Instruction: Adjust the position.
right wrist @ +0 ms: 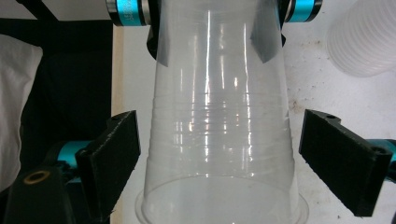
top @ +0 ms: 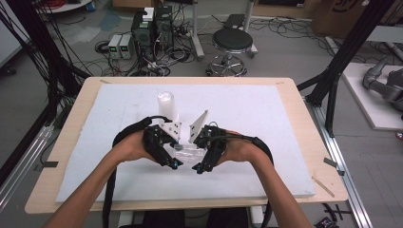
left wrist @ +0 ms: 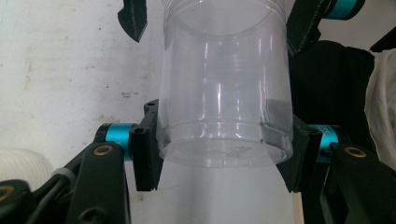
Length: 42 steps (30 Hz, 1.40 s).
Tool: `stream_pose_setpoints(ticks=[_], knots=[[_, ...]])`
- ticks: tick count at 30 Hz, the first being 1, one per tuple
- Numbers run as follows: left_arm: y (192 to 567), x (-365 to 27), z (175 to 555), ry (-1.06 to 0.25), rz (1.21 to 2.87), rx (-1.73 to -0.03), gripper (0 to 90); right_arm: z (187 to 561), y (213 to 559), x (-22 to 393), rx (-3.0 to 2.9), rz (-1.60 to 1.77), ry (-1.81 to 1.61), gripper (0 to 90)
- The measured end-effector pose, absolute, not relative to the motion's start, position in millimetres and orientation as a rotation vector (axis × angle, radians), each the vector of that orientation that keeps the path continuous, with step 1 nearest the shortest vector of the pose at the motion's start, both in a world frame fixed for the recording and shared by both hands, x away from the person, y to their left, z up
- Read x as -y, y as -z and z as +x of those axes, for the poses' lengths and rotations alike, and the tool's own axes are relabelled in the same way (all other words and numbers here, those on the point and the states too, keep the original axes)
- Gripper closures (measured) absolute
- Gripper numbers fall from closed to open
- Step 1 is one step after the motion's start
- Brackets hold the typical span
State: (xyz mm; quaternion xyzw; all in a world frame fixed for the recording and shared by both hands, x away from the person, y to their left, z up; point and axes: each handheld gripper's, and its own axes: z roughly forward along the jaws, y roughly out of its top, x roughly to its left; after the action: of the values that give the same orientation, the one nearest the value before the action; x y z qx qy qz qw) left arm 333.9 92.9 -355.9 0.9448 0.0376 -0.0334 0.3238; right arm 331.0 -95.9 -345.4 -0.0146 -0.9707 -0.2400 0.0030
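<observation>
1. Table: pale wood top, nearly all covered by a white foam-like sheet, matte, a little scuffed and speckled in the close views. The floor behind held a round black stool and a tangle of cables.
2. A person's bare forearms came in from the near edge, and both hands met over the middle of the sheet.
3. Stack of cups: translucent white plastic, ribbed rims, standing upright on the sheet just beyond the hands, apart from both grippers.
4. Clear cup: thin glossy see-through plastic, tapered, with fine rings round the wall and a rolled rim. It was held sideways just above the sheet between the two grippers, base toward the left one, open rim toward the right one.
5. Left gripper: black jaws with teal collars, clamped on the narrow base end of the clear cup, pads pressing the wall on both sides.
6. Right gripper: jaws spread wide at the rim end of the cup, pads clear of the wall on either side, so no grip there.
7. Progress, my read: one cup was off the stack and lifted, and a handover or re-grip was midway. The right jaws had yet to close, and setting the cup down was left. Whether it was one cup or two nested ones was hard to tell through the glare.
</observation>
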Motion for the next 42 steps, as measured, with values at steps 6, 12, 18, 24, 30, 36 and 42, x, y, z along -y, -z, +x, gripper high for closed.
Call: stream_pose_setpoints(ticks=[6, 12, 18, 24, 30, 36, 42], knots=[[355.6, -94.0, 333.0, 0.067, 2.467, -0.104, 41.9, 331.6, 343.9, 97.3, 3.044, -0.036, 0.814, 12.7], [369.5, -103.4, 331.5, 0.046, 2.383, -0.107, 41.8, 332.9, 339.6, 114.1, 2.969, -0.081, 1.08, 12.8], [386.7, -115.4, 328.6, 0.023, 2.219, -0.153, 41.8, 331.1, 335.4, 136.1, 2.878, -0.126, 1.366, 12.8], [399.4, -126.9, 322.7, 0.001, 2.018, -0.168, 41.8, 327.0, 334.9, 157.4, 2.768, -0.195, 1.638, 12.8], [401.8, -137.5, 319.1, -0.009, 1.854, -0.181, 41.8, 322.1, 339.5, 175.1, 2.649, -0.23, 1.822, 12.8], [399.7, -142.5, 317.4, -0.012, 1.762, -0.188, 41.8, 320.4, 343.9, 181.9, 2.557, -0.228, 1.925, 12.8], [399.4, -142.0, 317.8, -0.019, 1.759, -0.187, 41.8, 320.0, 347.2, 181.8, 2.548, -0.229, 1.943, 12.8]])
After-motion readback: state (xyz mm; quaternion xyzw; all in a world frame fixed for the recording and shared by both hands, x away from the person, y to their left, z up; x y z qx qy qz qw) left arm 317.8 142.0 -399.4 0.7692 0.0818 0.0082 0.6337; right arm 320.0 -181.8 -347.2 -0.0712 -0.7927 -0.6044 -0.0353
